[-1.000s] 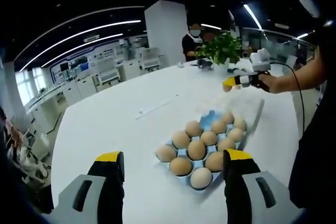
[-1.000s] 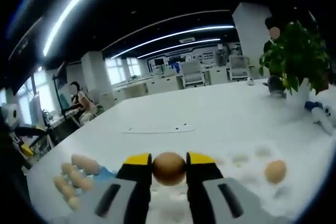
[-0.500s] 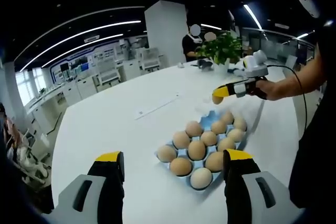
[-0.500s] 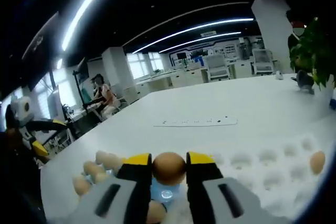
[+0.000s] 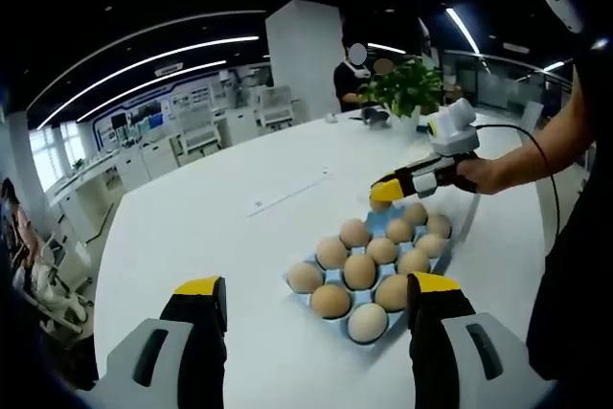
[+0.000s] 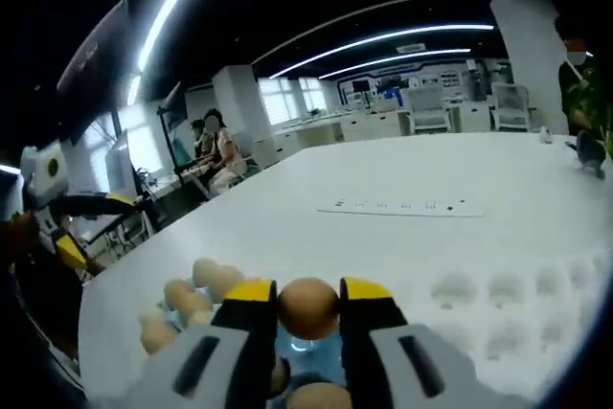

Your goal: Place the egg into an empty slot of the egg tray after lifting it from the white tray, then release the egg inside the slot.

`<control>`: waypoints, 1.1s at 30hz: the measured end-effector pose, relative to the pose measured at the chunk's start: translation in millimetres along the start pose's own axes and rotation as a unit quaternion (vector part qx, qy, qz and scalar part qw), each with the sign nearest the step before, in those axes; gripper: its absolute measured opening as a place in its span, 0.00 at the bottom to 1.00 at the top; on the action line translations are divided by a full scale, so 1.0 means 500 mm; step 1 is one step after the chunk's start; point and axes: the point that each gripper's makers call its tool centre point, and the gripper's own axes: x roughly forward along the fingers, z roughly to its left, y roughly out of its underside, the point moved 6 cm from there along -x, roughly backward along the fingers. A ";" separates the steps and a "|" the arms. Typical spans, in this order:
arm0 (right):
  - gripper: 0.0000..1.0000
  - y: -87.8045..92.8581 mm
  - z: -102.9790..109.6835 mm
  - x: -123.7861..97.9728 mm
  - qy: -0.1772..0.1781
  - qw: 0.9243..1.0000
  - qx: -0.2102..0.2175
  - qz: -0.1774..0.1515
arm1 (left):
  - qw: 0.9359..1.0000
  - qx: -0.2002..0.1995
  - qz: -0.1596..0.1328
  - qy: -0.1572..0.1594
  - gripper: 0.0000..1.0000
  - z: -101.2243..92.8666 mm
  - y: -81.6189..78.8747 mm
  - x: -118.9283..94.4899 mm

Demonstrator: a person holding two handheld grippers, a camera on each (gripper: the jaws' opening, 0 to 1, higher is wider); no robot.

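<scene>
A brown egg [image 6: 308, 307] sits between the yellow-tipped jaws of my right gripper [image 6: 308, 306], which is shut on it. Beneath it lies the blue egg tray [image 6: 306, 356], with several eggs [image 6: 187, 296] in its slots. In the left gripper view the blue egg tray [image 5: 379, 220] holds several eggs [image 5: 359, 272], and my right gripper [image 5: 380, 194] hovers over its far end with the egg hidden between its tips. My left gripper [image 5: 316, 296] stands open at the near side of the tray, nothing between its jaws. The white tray [image 6: 508, 313] with empty dimples lies to the right.
A long white strip [image 5: 287, 193] lies on the white table [image 5: 192, 227]. A potted plant [image 5: 407, 91] stands at the far edge, with a person [image 5: 350, 74] behind it. Other people sit at desks [image 6: 215, 146] in the background.
My right gripper has carried the egg from the white tray to above the far end of the blue egg tray and lowered. The left gripper has stayed still.
</scene>
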 end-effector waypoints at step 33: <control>0.26 0.040 0.008 0.034 -0.036 0.997 0.006 0.066 | 1.000 0.003 -0.004 0.011 0.76 -0.006 -0.008 0.012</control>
